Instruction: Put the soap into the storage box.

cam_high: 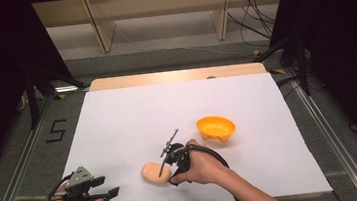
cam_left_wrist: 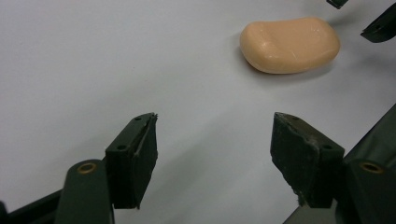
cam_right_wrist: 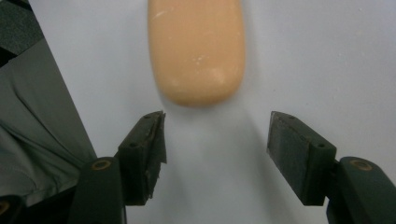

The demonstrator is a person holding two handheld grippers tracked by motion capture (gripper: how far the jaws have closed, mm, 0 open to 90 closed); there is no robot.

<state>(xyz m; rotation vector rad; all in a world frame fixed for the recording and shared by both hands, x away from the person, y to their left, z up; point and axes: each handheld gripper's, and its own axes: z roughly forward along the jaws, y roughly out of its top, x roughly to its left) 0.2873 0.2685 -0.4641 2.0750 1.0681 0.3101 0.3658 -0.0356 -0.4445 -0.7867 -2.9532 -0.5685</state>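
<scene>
From the high view, the peach soap (cam_high: 156, 173) lies on the white counter (cam_high: 133, 120), close to the near edge, and the right gripper (cam_high: 165, 164) sits right over it in the person's right hand (cam_high: 202, 167). The left gripper (cam_high: 106, 186) is down at the near left corner with its jaws spread and nothing in them. An orange bowl (cam_high: 215, 128) stands a little past the soap, to the right, and the far half of the counter is wide white room. In the left gripper view, the jaws are far apart over bare counter, and the soap (cam_left_wrist: 290, 45) lies ahead, well apart from them. In the right gripper view, the jaws are spread wide and hold nothing; the soap (cam_right_wrist: 196, 49) lies just ahead of the tips, not touching them.
</scene>
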